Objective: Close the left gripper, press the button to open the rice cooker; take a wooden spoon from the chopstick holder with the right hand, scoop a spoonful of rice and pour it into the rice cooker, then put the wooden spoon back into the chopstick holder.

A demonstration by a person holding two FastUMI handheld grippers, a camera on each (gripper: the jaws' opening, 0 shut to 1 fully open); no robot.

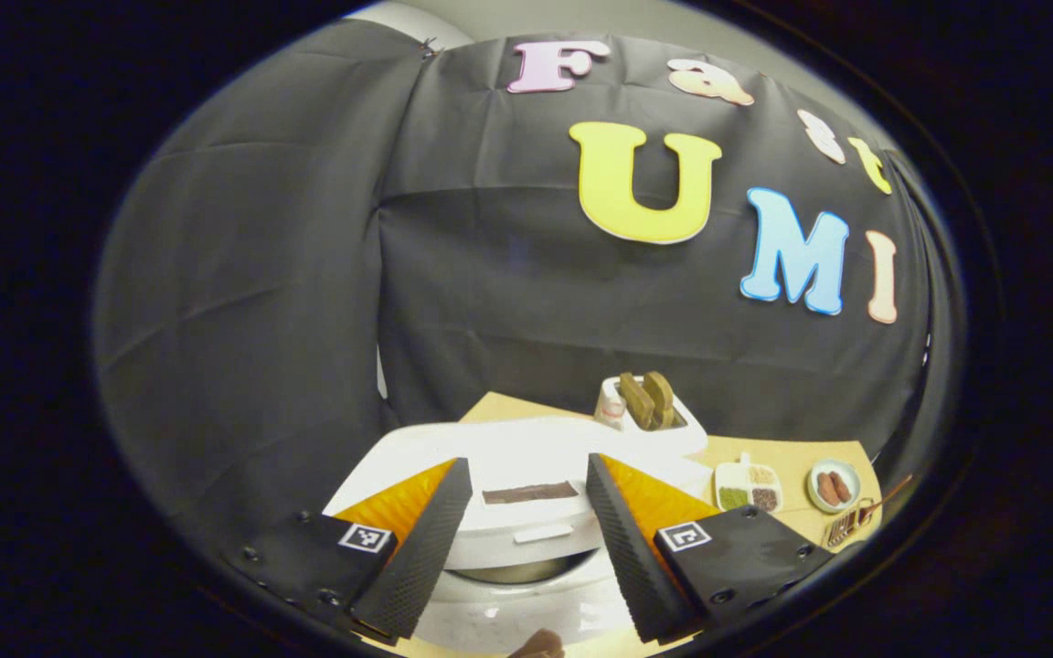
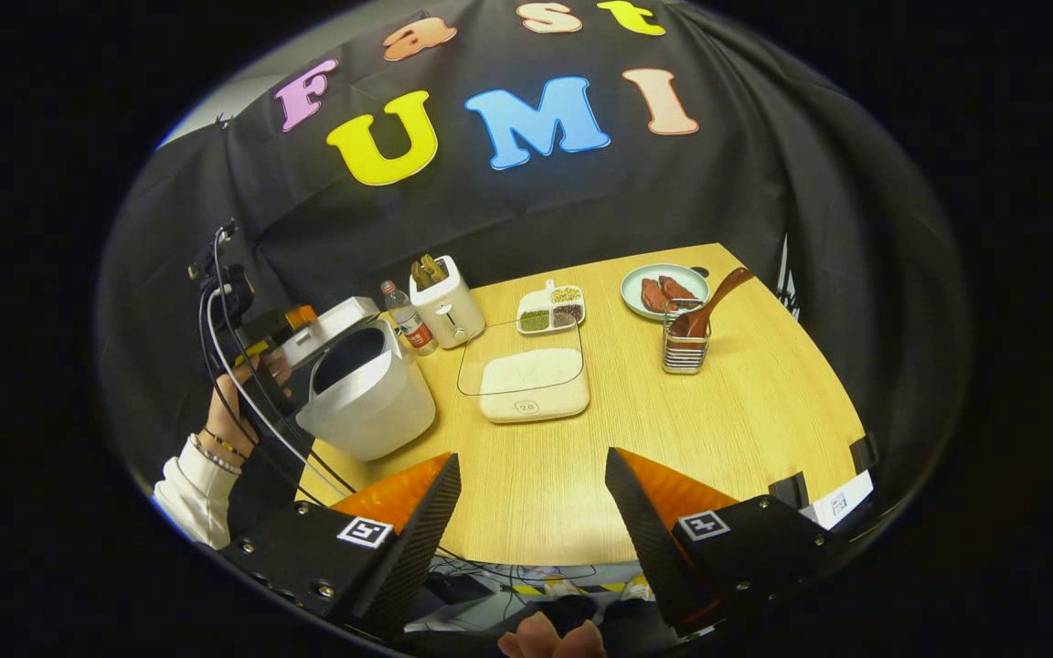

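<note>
With its lid up, the rice cooker [image 2: 366, 388] sits at the table's [image 2: 746, 429] left edge, so the wooden spoon [image 2: 714, 300] in the chopstick holder [image 2: 685, 350] comes next. Both the right gripper [image 2: 531, 512] and left gripper [image 1: 526, 530] are spread and empty; approach the handle squarely and pinch high.

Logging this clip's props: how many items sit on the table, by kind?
Appliances: 2, rice cooker, toaster
Dishes: 2, divided tray, plate
Bottle: 1
Rice container: 1
Chopstick holder with wooden spoon: 1
Total: 7
</note>
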